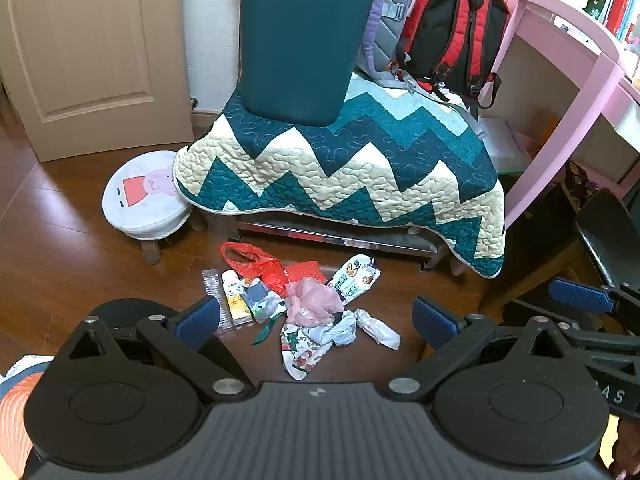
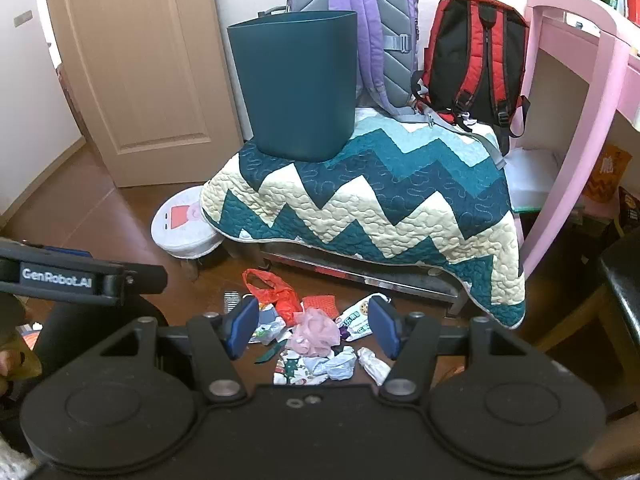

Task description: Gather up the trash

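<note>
Left gripper (image 1: pixel 316 320): you hold it spread wide, empty, above the trash.
Right gripper (image 2: pixel 314 328): likewise parted, empty.
Trash (image 2: pixel 316 336): heaped on the floor (image 1: pixel 80 240), before the bench.
Bin (image 2: pixel 298 88): upright on the quilt (image 2: pixel 360 208).

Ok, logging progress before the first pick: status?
Left tongs open, right tongs open, both empty. Trash pile on floor, untouched. Bin up on quilt. Nothing blocking.

1. Both views are bright and evenly lit, with soft indoor light.
2. Faint glare streaks the wooden floor (image 1: pixel 60 248) at left.
3. Shadow gathers under the quilt (image 2: pixel 360 208) draped over a bench.
4. Fisheye distortion bends the door (image 2: pixel 140 60) and the pink desk (image 1: pixel 568 80); corners vignette black.
5. Focus is sharp centrally and slightly soft at the edges.
</note>
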